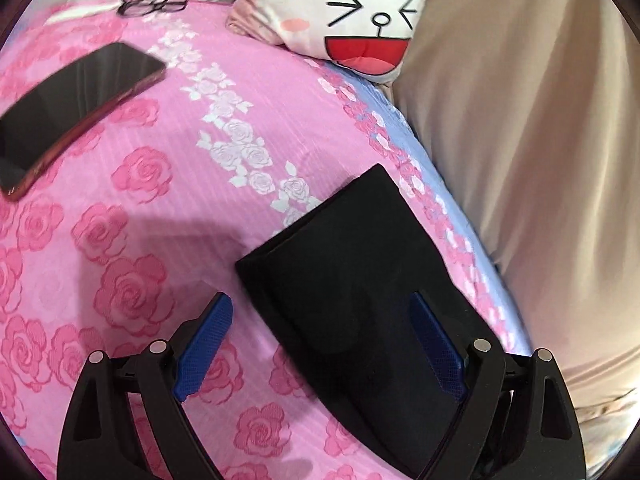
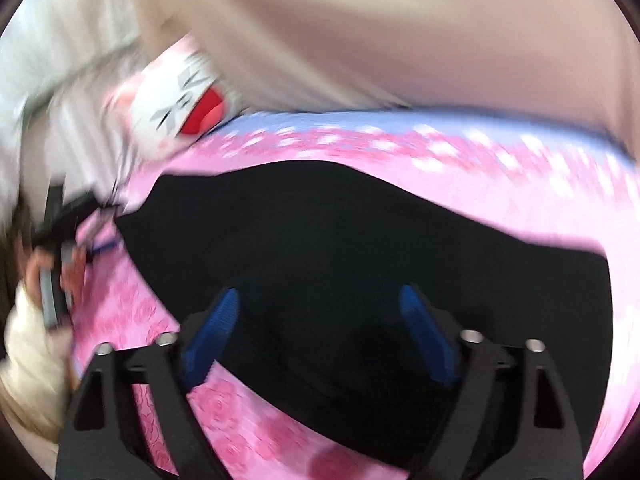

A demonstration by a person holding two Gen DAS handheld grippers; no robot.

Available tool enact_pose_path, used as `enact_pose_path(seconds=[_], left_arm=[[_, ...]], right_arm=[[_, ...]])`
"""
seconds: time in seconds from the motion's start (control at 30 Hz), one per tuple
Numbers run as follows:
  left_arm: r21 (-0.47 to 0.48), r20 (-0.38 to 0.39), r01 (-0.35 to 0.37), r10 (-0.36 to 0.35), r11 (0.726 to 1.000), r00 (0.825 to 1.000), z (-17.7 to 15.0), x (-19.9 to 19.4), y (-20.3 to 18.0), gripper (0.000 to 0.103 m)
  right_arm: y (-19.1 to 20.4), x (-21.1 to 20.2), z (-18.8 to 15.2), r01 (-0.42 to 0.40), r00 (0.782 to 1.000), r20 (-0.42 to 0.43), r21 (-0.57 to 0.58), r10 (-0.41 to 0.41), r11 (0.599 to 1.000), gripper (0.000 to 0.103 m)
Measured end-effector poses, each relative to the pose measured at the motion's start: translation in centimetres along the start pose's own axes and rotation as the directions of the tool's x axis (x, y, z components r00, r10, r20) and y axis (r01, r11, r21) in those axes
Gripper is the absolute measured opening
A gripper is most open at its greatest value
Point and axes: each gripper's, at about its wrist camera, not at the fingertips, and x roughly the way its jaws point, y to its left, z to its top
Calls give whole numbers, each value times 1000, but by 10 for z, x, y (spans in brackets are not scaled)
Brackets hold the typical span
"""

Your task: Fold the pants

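Observation:
The black pants lie flat on a pink rose-print bedspread. In the left wrist view a leg end reaches away from me. My left gripper is open just above that leg, its right blue pad over the cloth and its left pad over the bedspread. In the blurred right wrist view the pants spread wide. My right gripper is open above them, empty. The left gripper and the hand holding it show at the far left.
A dark phone in a red case lies at the left. Glasses lie at the far edge. A cartoon-face pillow leans at the back. A beige curtain hangs along the bed's right side.

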Motion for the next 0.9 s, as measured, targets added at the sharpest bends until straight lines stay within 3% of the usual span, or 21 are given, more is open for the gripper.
enact_pose_path(seconds=[0.1, 0.17, 0.23, 0.3, 0.37, 0.4, 0.43, 0.47, 0.5, 0.6, 0.73, 0.83, 0.9], left_arm=[[38, -11, -14, 14, 999, 1000, 3, 9, -9, 89], [29, -15, -12, 13, 1000, 1000, 7, 13, -10, 91], [3, -10, 9, -9, 1000, 1000, 12, 16, -7, 91], [-16, 2, 25, -25, 1000, 1000, 15, 19, -5, 91], [-25, 10, 36, -36, 999, 999, 18, 20, -4, 89], [-26, 20, 28, -28, 999, 999, 18, 20, -4, 77], [-25, 27, 26, -26, 999, 999, 19, 22, -5, 48], [-21, 22, 21, -20, 1000, 1000, 19, 25, -5, 32], [-29, 4, 39, -39, 999, 999, 19, 31, -4, 24], [-14, 28, 38, -37, 999, 999, 18, 29, -11, 20], [119, 101, 39, -51, 992, 994, 10, 4, -52, 20], [247, 134, 52, -88, 968, 987, -3, -16, -100, 19], [344, 131, 93, -146, 934, 981, -20, -29, -143, 19]], right_arm=[[31, 28, 4, 6, 998, -56, -126, -13, 992, 84], [45, 52, -1, 25, 990, -129, -199, -52, 980, 64], [49, 53, 0, 48, 991, -115, -212, -73, 976, 63], [40, 50, 0, 20, 994, -102, -153, -36, 988, 64], [27, 42, 1, -7, 998, -70, -64, 2, 998, 78], [19, 34, 0, -24, 999, -34, -10, 24, 1000, 92], [10, 24, -2, -55, 998, 4, 42, 55, 998, 93], [-1, 13, -5, -95, 995, 42, 103, 92, 990, 93], [-10, 4, -8, -108, 993, 71, 150, 99, 983, 93], [-35, -27, -21, -75, 990, 133, 234, 45, 969, 93], [-72, -66, -44, 36, 986, 145, 313, -86, 949, 93], [-109, -99, -67, 96, 972, 156, 411, -174, 907, 93], [-134, -116, -79, 132, 960, 160, 473, -232, 871, 93]])
